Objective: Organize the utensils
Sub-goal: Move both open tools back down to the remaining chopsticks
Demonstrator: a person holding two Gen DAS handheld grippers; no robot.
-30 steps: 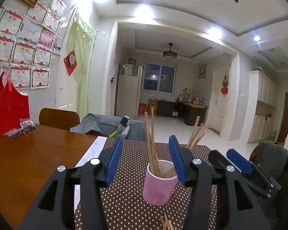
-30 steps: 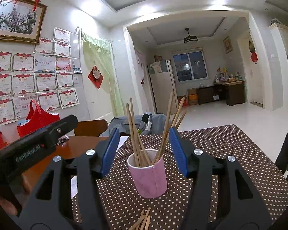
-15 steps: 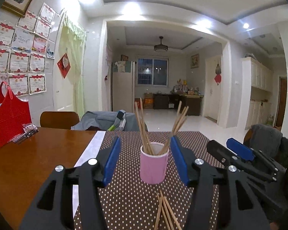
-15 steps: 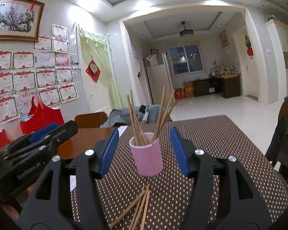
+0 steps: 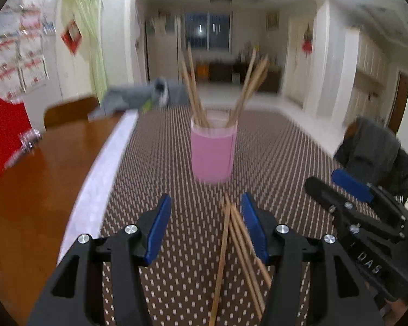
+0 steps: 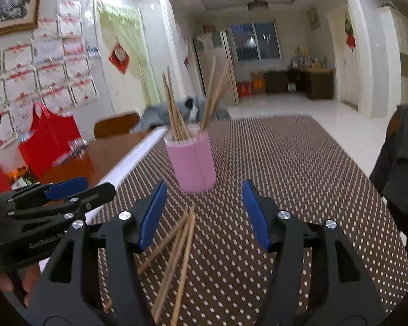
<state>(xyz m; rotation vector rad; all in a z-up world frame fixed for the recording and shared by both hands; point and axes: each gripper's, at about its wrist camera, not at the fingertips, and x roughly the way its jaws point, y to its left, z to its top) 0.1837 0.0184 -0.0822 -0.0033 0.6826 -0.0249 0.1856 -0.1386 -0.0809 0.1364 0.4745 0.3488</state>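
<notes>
A pink cup [image 5: 212, 154] stands on the dotted brown tablecloth [image 5: 272, 146] and holds several wooden chopsticks [image 5: 251, 85]. It also shows in the right wrist view [image 6: 194, 161]. Several loose chopsticks [image 5: 235, 240] lie on the cloth in front of the cup, also in the right wrist view [image 6: 176, 252]. My left gripper [image 5: 206, 224] is open and empty above the loose chopsticks, short of the cup. My right gripper [image 6: 204, 213] is open and empty, also short of the cup. Each gripper appears at the edge of the other's view.
A bare wooden table top [image 5: 38, 187] lies left of the cloth, with a red bag [image 6: 51, 138] on it by the wall. A chair back [image 6: 117, 126] stands behind the table. Grey clothing [image 5: 372, 149] hangs at the right.
Both grippers have pulled back and tilted down from the cup. The cup is now farther off and the loose chopsticks in front of it are in full view.
</notes>
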